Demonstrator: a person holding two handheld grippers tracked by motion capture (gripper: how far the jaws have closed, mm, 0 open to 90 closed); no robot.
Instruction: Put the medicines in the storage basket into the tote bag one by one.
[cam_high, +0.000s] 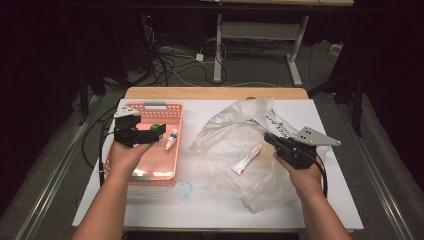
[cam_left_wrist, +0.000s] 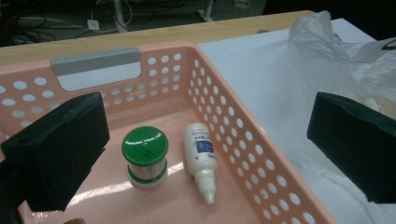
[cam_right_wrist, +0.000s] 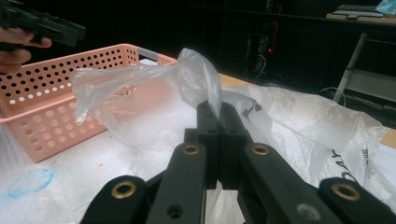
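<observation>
Right gripper (cam_right_wrist: 219, 109): black hard-plastic jaws w/ brass pivot pins, pressed together and clamped on a fold of the plastic bag (cam_right_wrist: 140, 93). Bag: thin, clear, crinkled film w/ dark print on one panel; the pinched fold rises up and off to the side from the jaw tips, the rest is spread over the white table (cam_high: 215, 200) ahead of and beside this gripper. In the high view, a small white tube (cam_high: 247, 159) w/ red cap end lies flat on the film, just ahead of the right gripper (cam_high: 268, 138) tips, not touching.

Left gripper (cam_left_wrist: 205, 154): jaws wide apart, nothing between the pads (cam_left_wrist: 60, 149). Pads are matte black foam blocks, rectangular. Gripper hangs over the pink basket (cam_left_wrist: 243, 140), a rigid moulded plastic tray w/ perforated walls and a grey handle insert. Below and betw. the jaws: round white jar (cam_left_wrist: 145, 158) w/ glossy green lid, upright; just beside it, a white dropper bottle (cam_left_wrist: 201, 158) w/ blue label, lying flat, nozzle toward the gripper.
</observation>
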